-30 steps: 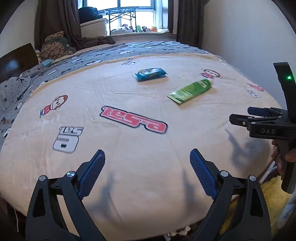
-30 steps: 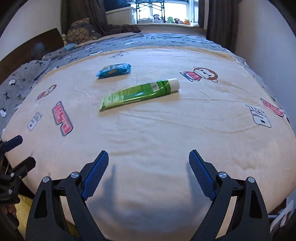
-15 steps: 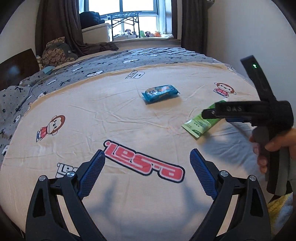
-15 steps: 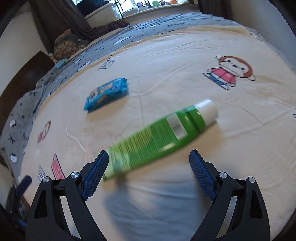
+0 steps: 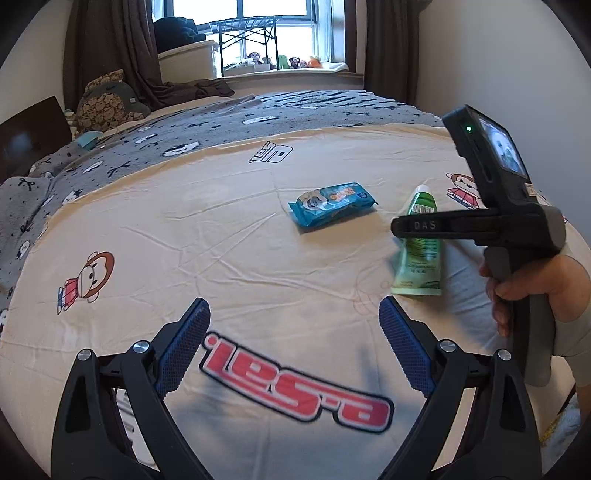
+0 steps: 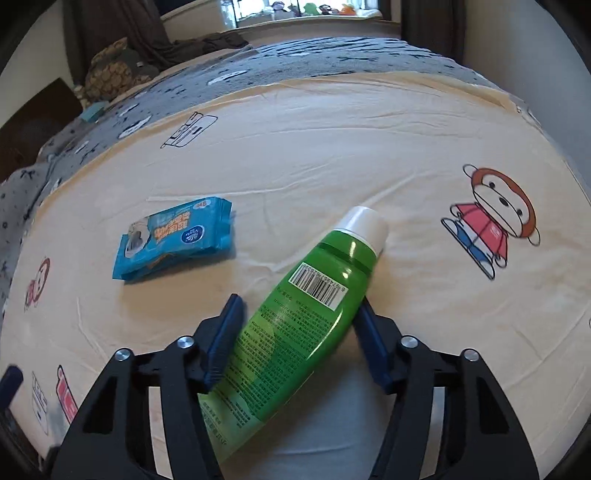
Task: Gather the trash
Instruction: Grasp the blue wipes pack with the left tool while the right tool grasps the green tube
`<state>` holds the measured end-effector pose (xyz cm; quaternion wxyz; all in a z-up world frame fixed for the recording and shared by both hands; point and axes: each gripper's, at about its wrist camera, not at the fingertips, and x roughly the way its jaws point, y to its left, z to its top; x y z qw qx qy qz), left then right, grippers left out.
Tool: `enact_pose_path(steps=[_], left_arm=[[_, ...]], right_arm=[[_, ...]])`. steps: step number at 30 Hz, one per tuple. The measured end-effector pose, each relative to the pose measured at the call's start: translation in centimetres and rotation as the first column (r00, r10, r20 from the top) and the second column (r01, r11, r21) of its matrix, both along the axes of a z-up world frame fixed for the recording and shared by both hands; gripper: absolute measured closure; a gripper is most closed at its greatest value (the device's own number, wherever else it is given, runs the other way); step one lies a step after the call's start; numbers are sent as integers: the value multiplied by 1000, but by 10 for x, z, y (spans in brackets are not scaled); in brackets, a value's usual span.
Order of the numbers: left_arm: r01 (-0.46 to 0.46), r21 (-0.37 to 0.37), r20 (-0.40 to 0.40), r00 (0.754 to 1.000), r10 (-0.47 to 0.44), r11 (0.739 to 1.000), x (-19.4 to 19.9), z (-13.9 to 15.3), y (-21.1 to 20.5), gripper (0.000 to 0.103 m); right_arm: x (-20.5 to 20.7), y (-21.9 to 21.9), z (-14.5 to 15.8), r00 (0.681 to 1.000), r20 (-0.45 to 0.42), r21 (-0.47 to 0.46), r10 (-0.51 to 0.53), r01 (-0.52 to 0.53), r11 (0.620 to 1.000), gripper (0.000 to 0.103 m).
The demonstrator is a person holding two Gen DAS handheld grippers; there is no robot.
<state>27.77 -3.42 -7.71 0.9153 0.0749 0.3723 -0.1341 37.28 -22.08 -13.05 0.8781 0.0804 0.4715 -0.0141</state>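
**A:** quick count, what's on the bed?

**B:** Two bits of trash. One green tube with a white cap, one blue packet. Both lying on the cream sheet with the monkey cartoons and the red logo print. The packet sits just beside the tube, on its left in the right wrist view.

**A:** and the claws?

**B:** Two. The right gripper has its blue pads closed in on the middle of the tube, one pad each side, touching it. The tube looks flat on the sheet. The left gripper is spread wide with nothing in it, hanging over the red logo, well short of the tube.

**A:** room?

**B:** Grey patterned blanket beyond the tube, then a window with dark curtains and small toys on the sill. Plain wall to the right.
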Motion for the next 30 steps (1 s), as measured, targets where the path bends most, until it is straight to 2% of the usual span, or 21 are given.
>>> enact_pose_path(steps=[1, 2, 3, 6, 11, 16, 20, 22, 23, 24, 25, 26, 27, 30], left_arm=[[1, 2, -3, 1000, -1, 1000, 8, -1, -2, 15], [6, 4, -6, 1000, -6, 1000, 16, -3, -5, 15], [12, 11, -7, 1000, -12, 1000, 23, -4, -9, 15], [34, 42, -6, 999, -34, 999, 49, -9, -25, 15], [92, 72, -9, 996, -91, 993, 89, -18, -55, 15], [175, 164, -28, 985, -173, 971, 121, -31, -87, 15], [233, 153, -97, 971, -221, 960, 140, -43, -95, 16], [246, 103, -126, 965, -232, 964, 147, -46, -94, 31], [246, 60, -146, 961, -235, 967, 149, -46, -91, 47], [240, 25, -159, 959, -233, 970, 150, -46, -89, 56], [232, 20, -160, 961, -226, 972, 148, -46, -88, 60], [231, 27, -162, 961, -224, 973, 146, -46, -89, 71], [235, 37, -166, 960, -226, 971, 142, -46, -89, 77], [224, 35, -177, 961, -215, 974, 129, -44, -86, 81]], right_arm=[[0, -2, 0, 1000, 1, -13, 13, -13, 1000, 63], [1, -5, 1, 1000, 5, -27, 23, -23, 999, 86], [1, -13, 3, 1000, 4, -27, 26, -25, 999, 91], [1, -31, 4, 998, -7, 12, 61, -61, 998, 94], [-8, -46, 9, 997, 9, 4, 82, -82, 997, 94], [-17, -58, 11, 994, 17, 5, 111, -111, 994, 94], [-20, -63, 9, 992, 19, 22, 125, -126, 992, 94], [-20, -67, 7, 992, 20, 42, 125, -126, 991, 94], [-21, -67, 6, 992, 21, 45, 124, -124, 991, 94], [-21, -68, 6, 992, 22, 45, 123, -123, 991, 94], [-21, -67, 6, 992, 24, 43, 122, -122, 992, 94], [-22, -66, 6, 992, 24, 37, 121, -122, 992, 94], [-22, -64, 6, 992, 25, 27, 122, -122, 992, 94], [-28, -59, 7, 992, 21, 16, 126, -127, 992, 94]])
